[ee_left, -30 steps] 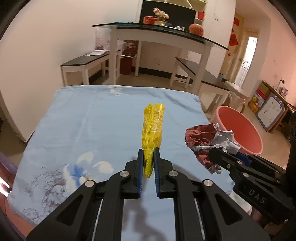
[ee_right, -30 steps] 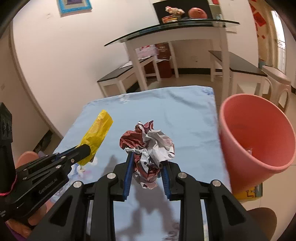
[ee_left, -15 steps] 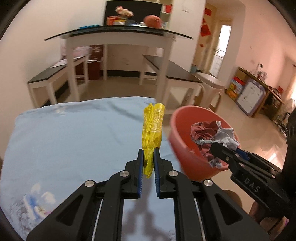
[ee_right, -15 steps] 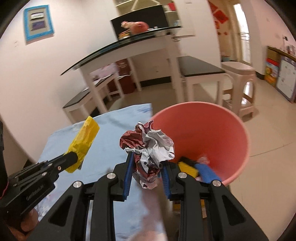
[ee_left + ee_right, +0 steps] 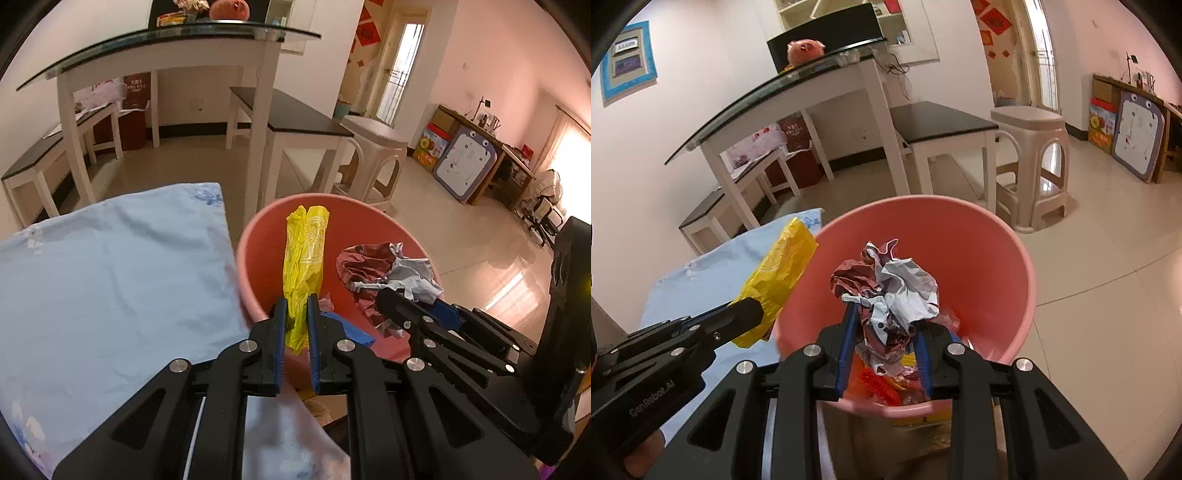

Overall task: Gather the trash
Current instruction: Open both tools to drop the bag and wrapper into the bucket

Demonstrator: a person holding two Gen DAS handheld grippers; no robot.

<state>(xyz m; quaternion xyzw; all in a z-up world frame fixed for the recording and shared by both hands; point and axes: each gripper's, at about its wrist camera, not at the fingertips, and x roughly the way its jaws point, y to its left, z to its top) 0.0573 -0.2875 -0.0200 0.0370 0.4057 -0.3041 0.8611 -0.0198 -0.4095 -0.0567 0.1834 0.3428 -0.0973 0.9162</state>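
My left gripper (image 5: 295,314) is shut on a long yellow plastic wrapper (image 5: 304,258) and holds it over the pink bin (image 5: 255,295). My right gripper (image 5: 884,321) is shut on a crumpled red and white paper ball (image 5: 890,288), held above the open mouth of the pink bin (image 5: 997,236). The right gripper and its paper ball (image 5: 384,269) show at the right of the left wrist view. The left gripper and the yellow wrapper (image 5: 779,277) show at the left of the right wrist view, over the bin's rim. Several pieces of trash lie in the bin's bottom (image 5: 886,380).
The low table with the light blue flowered cloth (image 5: 110,288) is left of the bin. Behind stand a glass-topped white table (image 5: 166,48), dark-topped benches (image 5: 295,118) and a beige plastic stool (image 5: 1030,162). Tiled floor (image 5: 1108,295) lies to the right.
Both grippers have swung right from above the blue cloth to above the pink bin, each still shut on its piece of trash.
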